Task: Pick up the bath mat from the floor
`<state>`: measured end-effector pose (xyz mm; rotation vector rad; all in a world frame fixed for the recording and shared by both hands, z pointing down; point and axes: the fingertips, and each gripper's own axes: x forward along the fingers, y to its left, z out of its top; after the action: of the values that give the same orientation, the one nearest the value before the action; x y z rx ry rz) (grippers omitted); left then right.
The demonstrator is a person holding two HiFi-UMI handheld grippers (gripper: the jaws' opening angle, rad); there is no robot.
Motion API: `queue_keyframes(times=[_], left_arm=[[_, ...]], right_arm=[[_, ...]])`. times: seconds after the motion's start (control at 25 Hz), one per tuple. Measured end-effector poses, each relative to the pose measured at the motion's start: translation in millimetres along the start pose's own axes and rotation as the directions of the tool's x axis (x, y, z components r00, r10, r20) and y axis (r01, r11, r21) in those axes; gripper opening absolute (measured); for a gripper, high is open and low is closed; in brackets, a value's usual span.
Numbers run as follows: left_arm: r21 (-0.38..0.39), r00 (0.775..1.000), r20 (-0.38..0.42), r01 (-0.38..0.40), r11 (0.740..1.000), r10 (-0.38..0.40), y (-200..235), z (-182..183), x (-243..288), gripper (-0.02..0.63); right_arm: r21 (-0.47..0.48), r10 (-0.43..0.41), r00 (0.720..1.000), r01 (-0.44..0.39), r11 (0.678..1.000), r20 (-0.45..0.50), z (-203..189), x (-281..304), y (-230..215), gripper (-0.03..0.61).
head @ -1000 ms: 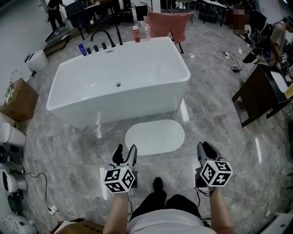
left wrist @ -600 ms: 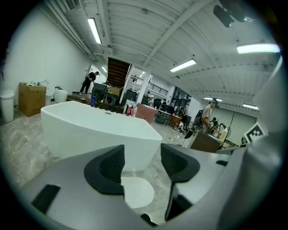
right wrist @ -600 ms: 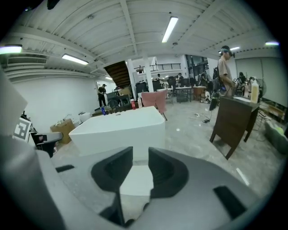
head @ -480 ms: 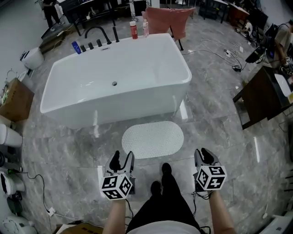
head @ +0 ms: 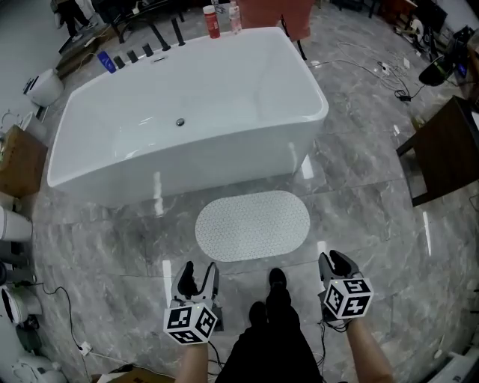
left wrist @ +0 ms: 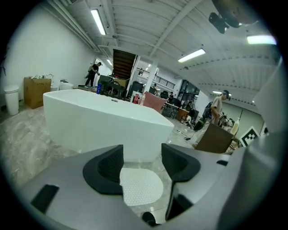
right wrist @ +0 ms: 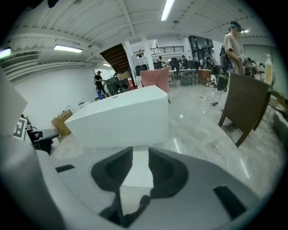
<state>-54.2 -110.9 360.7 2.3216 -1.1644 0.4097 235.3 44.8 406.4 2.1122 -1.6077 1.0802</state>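
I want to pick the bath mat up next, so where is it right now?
In the head view the bath mat lies flat on the floor at centre, between the bathtub and the person's shoe.

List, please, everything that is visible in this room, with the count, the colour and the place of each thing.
bath mat: one, white, flat on the floor in front of the bathtub
bathtub: one, white, centre
bottles: two, red and pale pink, at the tub's far end
blue bottle: one, beside the taps
taps: several, black, tub's far-left edge
chair: one, pink, behind the tub
cardboard box: one, brown, left of the tub
cabinet: one, dark brown, right edge
floor: grey marble
left gripper: grey, jaws apart and opening, holding nothing
right gripper: grey, jaws slightly apart, holding nothing
legs: black trousers, bottom centre
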Motion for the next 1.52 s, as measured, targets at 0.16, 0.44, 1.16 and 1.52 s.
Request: queue_keyframes(times=[0.16, 0.44, 1.16, 1.52], left_arm=[[-0.021, 1.000, -0.001, -0.017, 1.000, 0.017, 25.0, -56.9, 52.7, 0.264], [-0.009, 1.000, -0.017, 0.000, 1.000, -0.001, 65.1, -163.0, 150.8, 0.264], [0.103, 0.997, 0.005, 0.073, 0.992, -0.074, 113.6, -316.9, 308.8, 0.262], [0.142, 0.992, -0.020, 0.127, 0.982, -0.125, 117.0, -349.1, 348.2, 0.262]], right_arm=[[0.009, -0.015, 1.000, 0.015, 1.000, -0.011, -42.8, 66.5, -27.2, 0.095], [0.035, -0.019, 1.000, 0.019, 0.999, -0.005, -118.3, 187.0, -69.4, 0.095], [0.054, -0.030, 0.996, 0.026, 0.998, 0.081, -236.5, 369.5, -149.5, 0.095], [0.046, -0.053, 0.996, 0.050, 0.998, 0.075, -266.3, 400.6, -166.8, 0.095]])
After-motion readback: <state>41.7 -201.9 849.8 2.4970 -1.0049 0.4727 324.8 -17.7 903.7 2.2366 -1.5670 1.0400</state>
